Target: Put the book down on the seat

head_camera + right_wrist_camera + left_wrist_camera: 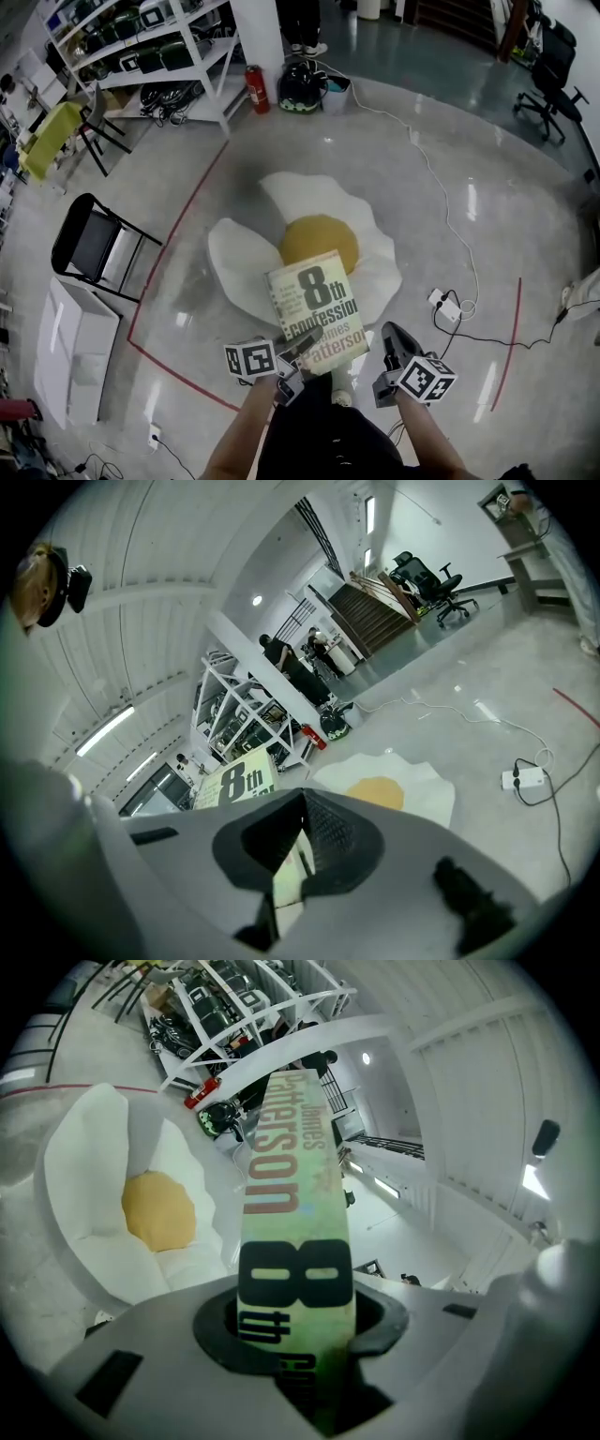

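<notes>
We've got the left gripper (300,349) pinching the 8th Confession paperback (317,307) at its lower left corner, cover facing us, held in the air over the near rim of the fried-egg floor seat (281,199). The right gripper (394,342) sits just beside the book, tips drawn together, empty. There's bare floor all round the seat, with the folding chair (94,246) off left and the power strip (443,305) off right, both well apart.

Bare floor (337,141) lies open all round the egg-shaped seat (319,239); the folding chair (94,248) to the left and the power strip (445,305) to the right stand well apart.
</notes>
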Motion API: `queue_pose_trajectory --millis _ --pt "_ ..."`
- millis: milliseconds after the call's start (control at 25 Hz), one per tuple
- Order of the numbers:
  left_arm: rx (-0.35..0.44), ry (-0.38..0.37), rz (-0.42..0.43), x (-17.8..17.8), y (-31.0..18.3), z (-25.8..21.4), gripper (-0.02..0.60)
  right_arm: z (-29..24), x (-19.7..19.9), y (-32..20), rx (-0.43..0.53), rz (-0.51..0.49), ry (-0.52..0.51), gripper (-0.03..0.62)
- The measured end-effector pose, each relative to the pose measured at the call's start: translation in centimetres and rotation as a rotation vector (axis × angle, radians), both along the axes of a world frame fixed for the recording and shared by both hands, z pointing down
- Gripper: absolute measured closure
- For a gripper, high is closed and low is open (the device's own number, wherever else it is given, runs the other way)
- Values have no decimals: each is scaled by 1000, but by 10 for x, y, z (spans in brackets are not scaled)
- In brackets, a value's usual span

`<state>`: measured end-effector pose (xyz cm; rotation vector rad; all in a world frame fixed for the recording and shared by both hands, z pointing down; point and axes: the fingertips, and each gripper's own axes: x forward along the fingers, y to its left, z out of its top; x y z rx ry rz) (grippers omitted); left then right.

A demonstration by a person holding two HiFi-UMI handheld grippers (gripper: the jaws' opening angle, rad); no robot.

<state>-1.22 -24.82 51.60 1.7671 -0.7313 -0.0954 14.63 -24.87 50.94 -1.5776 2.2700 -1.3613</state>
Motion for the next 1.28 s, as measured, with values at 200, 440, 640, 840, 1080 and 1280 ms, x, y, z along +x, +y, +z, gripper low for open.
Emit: queue_pose_trajectory --millis 200,440,640,840,1080,1280 --pt "-33 22 27 -12 -47 8 420 5 -17 -42 -26 6 2 583" --pt "-70 41 85 -17 -94 25 419 15 -31 -90 -46 20 7 583" --pt "-93 36 122 -19 -128 52 420 33 -37 -124 -57 25 28 583" --pt "-110 27 157 -17 -152 81 419 54 -45 -154 -61 14 31 583" --pt "-173 47 140 -14 -169 126 419 85 -53 -180 -65 -40 30 583" --pt "-255 67 142 -8 -189 181 419 135 -49 -203 -86 -74 74 583"
